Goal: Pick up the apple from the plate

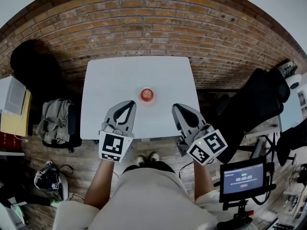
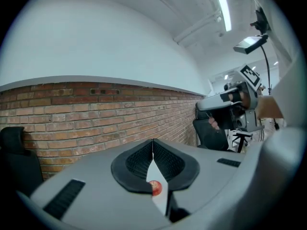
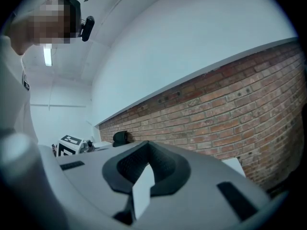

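- Left gripper: jaws closed tip to tip with nothing held. The apple shows through the gap below the tips.
- Right gripper: jaws closed and empty.
- In the head view both tips reach over the table's near edge. The apple sits centre frame, between them and just beyond, touching neither.
- Bare white top surrounds the apple out to every edge.
- A brick wall runs past the far edge, a heap of clothes lies at left, and a black chair stands at right.
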`<state>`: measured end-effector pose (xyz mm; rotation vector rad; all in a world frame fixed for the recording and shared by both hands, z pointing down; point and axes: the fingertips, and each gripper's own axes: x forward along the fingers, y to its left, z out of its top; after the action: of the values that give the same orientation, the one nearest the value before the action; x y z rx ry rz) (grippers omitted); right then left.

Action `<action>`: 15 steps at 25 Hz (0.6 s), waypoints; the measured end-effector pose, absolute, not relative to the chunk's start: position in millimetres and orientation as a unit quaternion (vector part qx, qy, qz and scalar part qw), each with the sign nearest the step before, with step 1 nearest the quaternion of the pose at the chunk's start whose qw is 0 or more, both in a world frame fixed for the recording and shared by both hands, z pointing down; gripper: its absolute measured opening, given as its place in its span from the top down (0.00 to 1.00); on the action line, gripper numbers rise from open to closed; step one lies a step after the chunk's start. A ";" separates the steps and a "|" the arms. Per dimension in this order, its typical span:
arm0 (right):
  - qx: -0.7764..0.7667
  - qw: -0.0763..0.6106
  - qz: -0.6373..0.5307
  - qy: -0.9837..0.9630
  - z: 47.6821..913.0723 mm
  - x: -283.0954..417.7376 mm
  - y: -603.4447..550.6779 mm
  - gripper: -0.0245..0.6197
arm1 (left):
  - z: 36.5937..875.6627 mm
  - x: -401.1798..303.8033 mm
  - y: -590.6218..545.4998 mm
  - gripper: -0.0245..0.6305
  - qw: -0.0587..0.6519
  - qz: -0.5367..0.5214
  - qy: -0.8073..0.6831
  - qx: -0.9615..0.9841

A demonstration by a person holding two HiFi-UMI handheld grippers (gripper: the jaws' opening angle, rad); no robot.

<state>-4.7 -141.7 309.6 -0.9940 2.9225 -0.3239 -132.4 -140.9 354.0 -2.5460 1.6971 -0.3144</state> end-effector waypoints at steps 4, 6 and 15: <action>-0.305 0.016 -0.104 0.947 310.3 7.9 -148.3 0.96 | 353.0 -118.5 -150.8 0.95 0.031 -0.101 0.551 -0.827; -0.297 0.017 -0.110 0.948 313.3 16.1 -152.6 0.96 | 355.4 -109.1 -156.0 0.95 0.029 -0.104 0.550 -0.828; -0.271 -0.006 -0.136 0.953 342.1 42.5 -166.6 0.96 | 374.7 -87.1 -170.7 0.95 0.017 -0.120 0.570 -0.813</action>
<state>42.5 -166.6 342.1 -0.8550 3.0047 -0.4278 -87.1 -170.7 374.7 -2.5264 1.7701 -0.3739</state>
